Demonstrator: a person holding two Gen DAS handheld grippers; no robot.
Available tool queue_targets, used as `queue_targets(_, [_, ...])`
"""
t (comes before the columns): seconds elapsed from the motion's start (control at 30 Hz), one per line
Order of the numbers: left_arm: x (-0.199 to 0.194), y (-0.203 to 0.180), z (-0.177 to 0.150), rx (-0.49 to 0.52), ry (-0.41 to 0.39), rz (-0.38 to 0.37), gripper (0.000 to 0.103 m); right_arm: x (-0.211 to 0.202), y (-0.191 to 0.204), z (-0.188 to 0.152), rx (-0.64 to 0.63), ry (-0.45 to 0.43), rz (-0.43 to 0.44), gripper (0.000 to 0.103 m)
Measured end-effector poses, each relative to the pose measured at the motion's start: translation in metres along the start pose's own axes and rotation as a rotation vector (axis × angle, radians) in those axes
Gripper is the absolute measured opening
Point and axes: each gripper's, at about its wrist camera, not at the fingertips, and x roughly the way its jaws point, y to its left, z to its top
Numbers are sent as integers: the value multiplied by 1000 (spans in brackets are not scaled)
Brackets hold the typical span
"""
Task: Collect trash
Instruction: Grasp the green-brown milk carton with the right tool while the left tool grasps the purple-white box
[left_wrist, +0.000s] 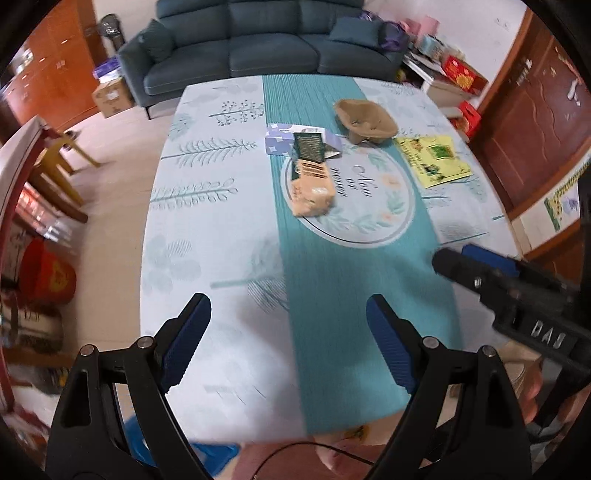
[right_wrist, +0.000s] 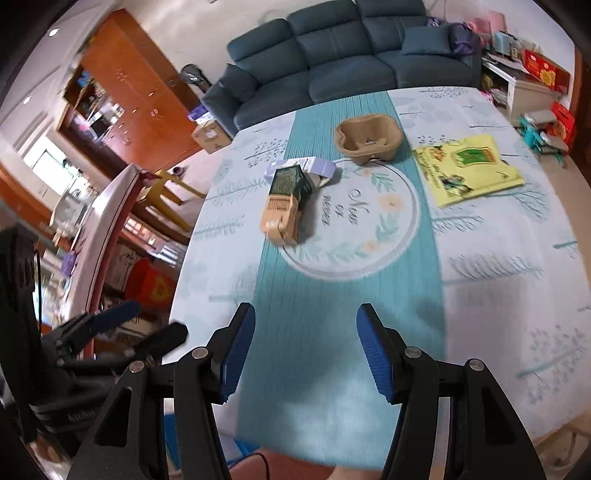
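Trash lies mid-table: a tan and dark-green carton (left_wrist: 310, 181) on its side, also in the right wrist view (right_wrist: 284, 205); a purple and white box (left_wrist: 284, 138) behind it (right_wrist: 317, 166); a brown pulp cup carrier (left_wrist: 365, 120) (right_wrist: 369, 138); a yellow flat package (left_wrist: 432, 158) (right_wrist: 465, 170). My left gripper (left_wrist: 288, 314) is open and empty above the near table edge. My right gripper (right_wrist: 306, 321) is open and empty, also short of the trash; it shows at the right of the left wrist view (left_wrist: 458, 262).
The table (left_wrist: 207, 258) has a pale leaf-print cloth with a teal centre strip. A blue sofa (left_wrist: 258, 48) stands behind it. A yellow chair (right_wrist: 166, 188) and red bucket (left_wrist: 46, 277) are at the left. Boxes and a wooden door (left_wrist: 532, 122) are at the right.
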Motion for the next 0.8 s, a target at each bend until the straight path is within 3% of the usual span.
queue_targets(0.13, [32, 24, 30, 43, 26, -11, 84, 36, 15, 27, 23, 6, -22, 58])
queue_targets(0.53, [66, 69, 87, 153, -3, -10, 84, 131, 49, 83, 29, 81, -73, 57])
queue_targets(0.73, [77, 73, 110, 219, -10, -5, 84, 167, 52, 95, 19, 123, -123, 50])
queue_targets(0.8, [81, 70, 118, 245, -7, -9, 84, 178, 50, 97, 22, 142, -129, 42])
